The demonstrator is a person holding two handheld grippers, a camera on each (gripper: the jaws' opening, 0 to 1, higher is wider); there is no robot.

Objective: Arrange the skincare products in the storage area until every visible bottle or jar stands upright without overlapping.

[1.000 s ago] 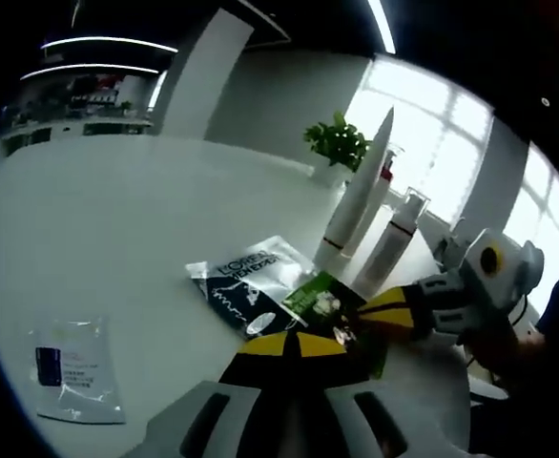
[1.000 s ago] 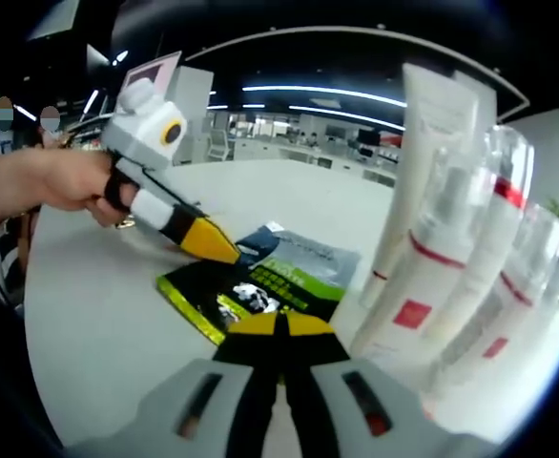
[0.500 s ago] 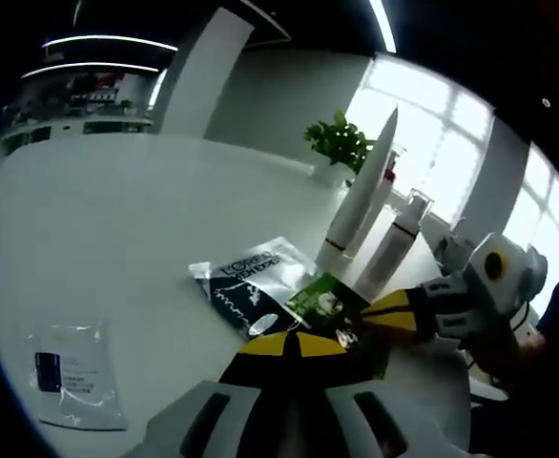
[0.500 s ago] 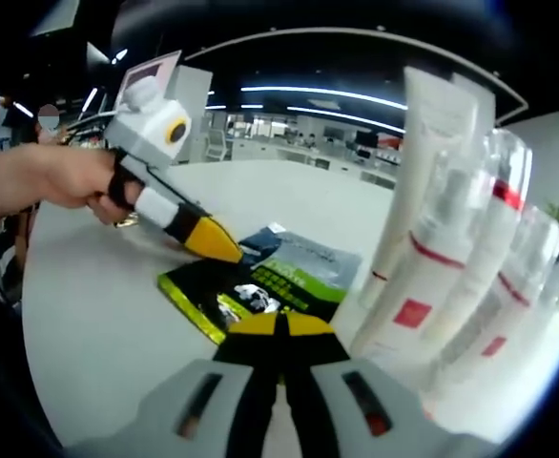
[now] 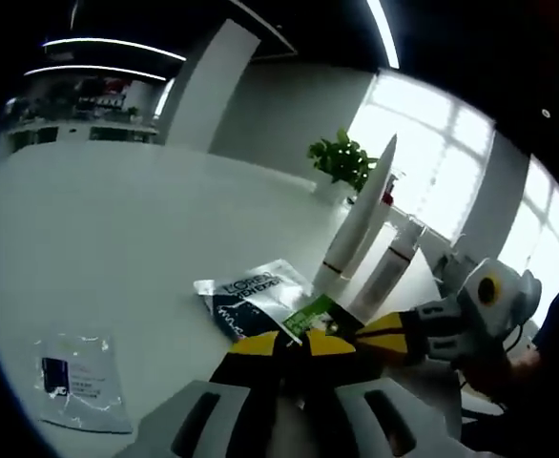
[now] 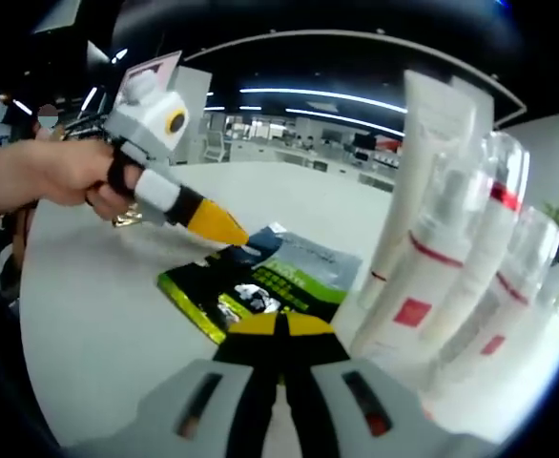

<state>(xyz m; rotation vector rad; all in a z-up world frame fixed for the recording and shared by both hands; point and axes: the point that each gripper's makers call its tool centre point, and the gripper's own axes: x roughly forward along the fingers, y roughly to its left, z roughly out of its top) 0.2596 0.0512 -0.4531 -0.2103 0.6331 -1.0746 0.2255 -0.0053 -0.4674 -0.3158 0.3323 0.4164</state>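
Table: one white table (image 6: 98, 315) is seen, and all products are placed on it.
Landmark: the green sachet (image 6: 251, 291) (image 5: 303, 315), lying flat, is taken as reference for the places below.
Sachets: three flat packets are counted. Besides the green sachet, one grey sachet (image 6: 308, 260) (image 5: 246, 291) is lying partly under it on the far side, and one clear packet (image 5: 74, 382) is lying well apart from it.
White tube: one tall white tube (image 6: 423, 172) (image 5: 361, 224) is standing upright, just beside the green sachet.
Pump bottles: three white pump bottles with red bands are counted in the right gripper view, standing upright in a row behind the tube; the nearest one (image 6: 432, 272) is close to the sachet.
Plant: one green plant (image 5: 341, 157) is seen far behind the tube.
Left gripper: the left gripper (image 6: 244, 244) (image 5: 292, 343) is held by a hand (image 6: 41, 181); its yellow tips are brought together at the far edge of the green sachet, but it cannot be told if the sachet is pinched.
Right gripper: the right gripper (image 6: 279, 324) (image 5: 356, 329) is closed with nothing between the jaws, at the near edge of the green sachet.
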